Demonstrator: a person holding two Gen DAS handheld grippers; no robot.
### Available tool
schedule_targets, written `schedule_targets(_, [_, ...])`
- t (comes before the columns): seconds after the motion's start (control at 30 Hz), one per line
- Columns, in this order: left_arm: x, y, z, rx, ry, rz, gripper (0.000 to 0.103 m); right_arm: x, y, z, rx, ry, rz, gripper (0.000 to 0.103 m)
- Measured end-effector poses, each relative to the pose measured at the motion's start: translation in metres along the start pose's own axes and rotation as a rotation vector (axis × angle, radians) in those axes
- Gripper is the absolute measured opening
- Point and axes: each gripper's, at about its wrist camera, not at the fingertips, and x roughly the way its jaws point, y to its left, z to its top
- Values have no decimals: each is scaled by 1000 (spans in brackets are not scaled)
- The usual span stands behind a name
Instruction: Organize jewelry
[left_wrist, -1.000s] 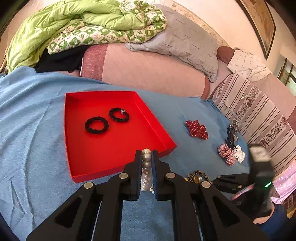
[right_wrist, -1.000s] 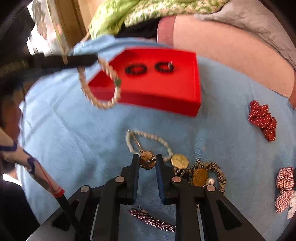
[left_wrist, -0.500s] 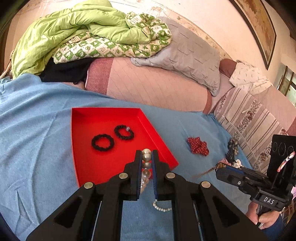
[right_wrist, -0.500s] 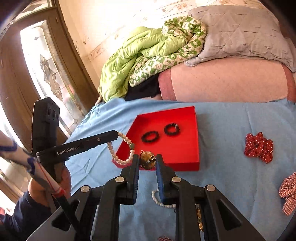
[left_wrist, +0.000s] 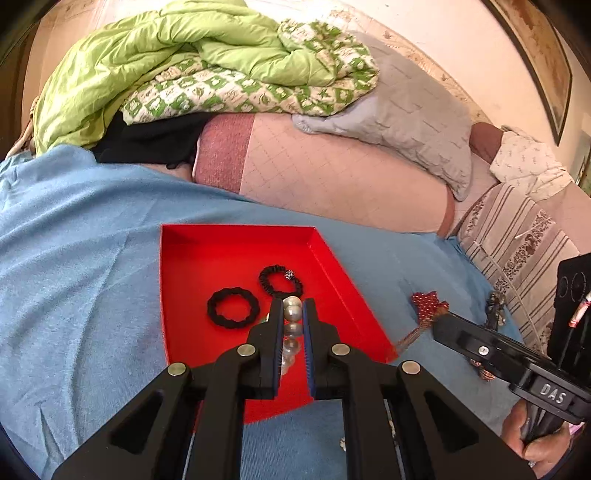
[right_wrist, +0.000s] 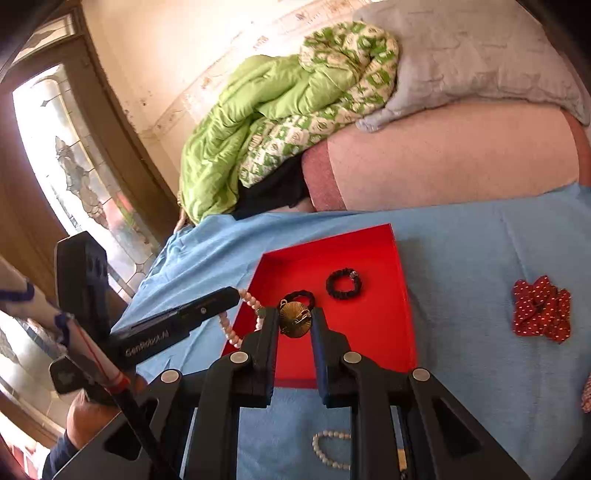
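Hidden: the pearl bracelet's lower beads are covered by the left gripper.
Left gripper: clamped on that bracelet above the red tray.
Right gripper: pinching a ribbed gold pendant.
Tray contents: two black ruffled scrunchies.

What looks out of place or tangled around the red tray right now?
Nothing is spilled or damaged. Two black hair ties lie flat in the red tray. One oddity: the gold pendant in the right hand-held gripper trails a bead strand down to the blue cloth, which might snag.
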Motion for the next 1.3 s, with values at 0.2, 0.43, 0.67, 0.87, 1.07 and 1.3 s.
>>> schedule_targets(0.2, [16, 14, -1, -32, 12, 20, 9, 33, -10, 2, 27, 20, -14, 19])
schedule_targets(0.43, [40, 31, 1, -68, 33, 50, 9, 64, -20, 7, 26, 52, -24, 19])
schedule_targets(0.67, [55, 48, -3, -120, 53, 83, 9, 88, -39, 3, 52, 96, -63, 19])
schedule_targets(0.87, [55, 53, -5, -124, 61, 105, 9, 102, -54, -1, 73, 139, -135, 19])
schedule_targets(1.07, [60, 56, -9, -130, 76, 116, 9, 107, -58, -6, 78, 160, -163, 20])
schedule_targets(1.3, [58, 52, -10, -116, 78, 125, 9, 105, -61, -6, 86, 171, -169, 21])
